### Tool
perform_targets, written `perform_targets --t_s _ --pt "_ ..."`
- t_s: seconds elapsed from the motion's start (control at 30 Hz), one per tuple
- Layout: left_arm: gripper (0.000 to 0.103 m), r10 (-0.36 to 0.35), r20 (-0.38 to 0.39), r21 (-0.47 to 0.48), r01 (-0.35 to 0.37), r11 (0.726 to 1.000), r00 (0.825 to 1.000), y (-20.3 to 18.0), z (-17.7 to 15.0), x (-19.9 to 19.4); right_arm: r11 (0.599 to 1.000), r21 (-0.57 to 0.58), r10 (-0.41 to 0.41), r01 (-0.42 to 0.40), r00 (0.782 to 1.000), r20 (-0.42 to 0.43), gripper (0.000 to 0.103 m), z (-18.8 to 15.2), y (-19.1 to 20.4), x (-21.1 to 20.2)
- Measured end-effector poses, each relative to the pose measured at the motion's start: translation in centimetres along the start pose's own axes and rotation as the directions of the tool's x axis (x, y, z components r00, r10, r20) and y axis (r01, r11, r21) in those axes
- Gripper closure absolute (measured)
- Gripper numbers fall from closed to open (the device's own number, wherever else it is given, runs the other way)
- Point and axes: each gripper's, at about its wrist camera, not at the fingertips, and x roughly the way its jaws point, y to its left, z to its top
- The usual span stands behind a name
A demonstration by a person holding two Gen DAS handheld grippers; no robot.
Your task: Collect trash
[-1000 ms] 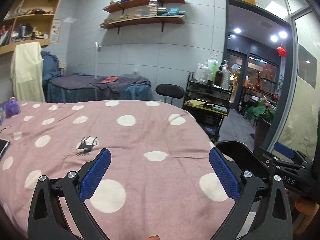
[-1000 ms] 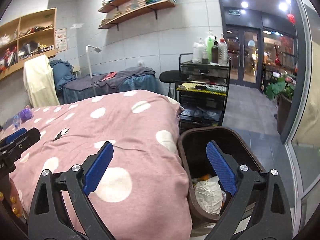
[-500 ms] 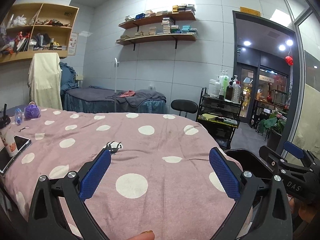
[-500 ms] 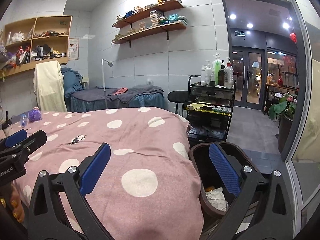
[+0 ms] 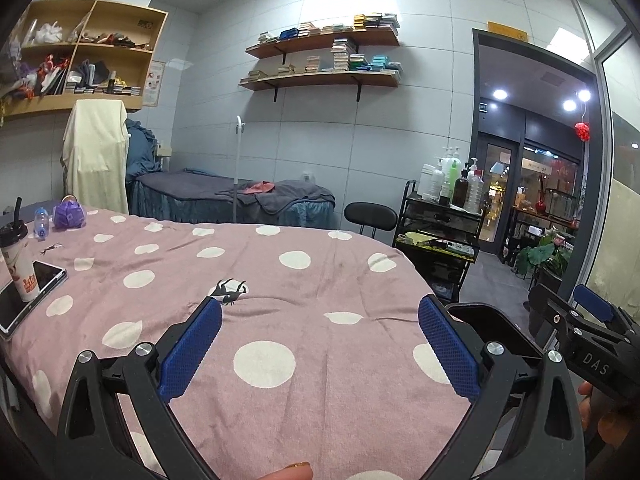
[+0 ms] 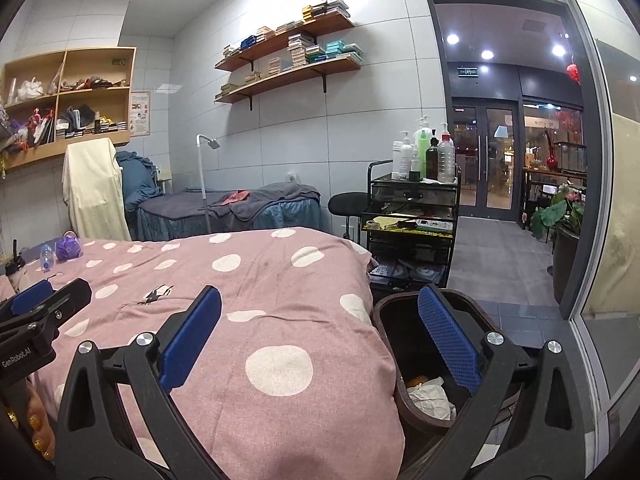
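Observation:
A dark brown trash bin (image 6: 404,320) stands on the floor at the bed's right corner, holding crumpled white paper (image 6: 430,396) and an orange scrap. Its rim also shows in the left wrist view (image 5: 492,312). My left gripper (image 5: 320,352) is open and empty above the pink polka-dot bedspread (image 5: 280,280). My right gripper (image 6: 320,340) is open and empty, its right finger over the bin. On the bed's far left stand a drink cup with a straw (image 5: 18,264), a small water bottle (image 5: 41,222) and a purple bag (image 5: 69,214).
A phone (image 5: 28,296) lies under the cup. A black trolley (image 6: 412,224) with bottles and a black stool (image 6: 352,204) stand beyond the bed. A second bed (image 5: 240,196) is against the far wall. A glass partition is at the right.
Both grippers have pulled back and tilted up, so more of the room and the bed's left side shows. Both stay open and empty.

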Motion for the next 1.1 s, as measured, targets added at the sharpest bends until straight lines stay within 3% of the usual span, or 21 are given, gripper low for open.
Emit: perform_targets --t_s 1.1 --pt "0.006 0.0 0.005 0.0 0.0 1.0 1.0 -0.17 0.07 -0.53 1.0 0.021 0.01 -0.009 1.0 -0.019 0.006 -0.25 -0.9 0.37"
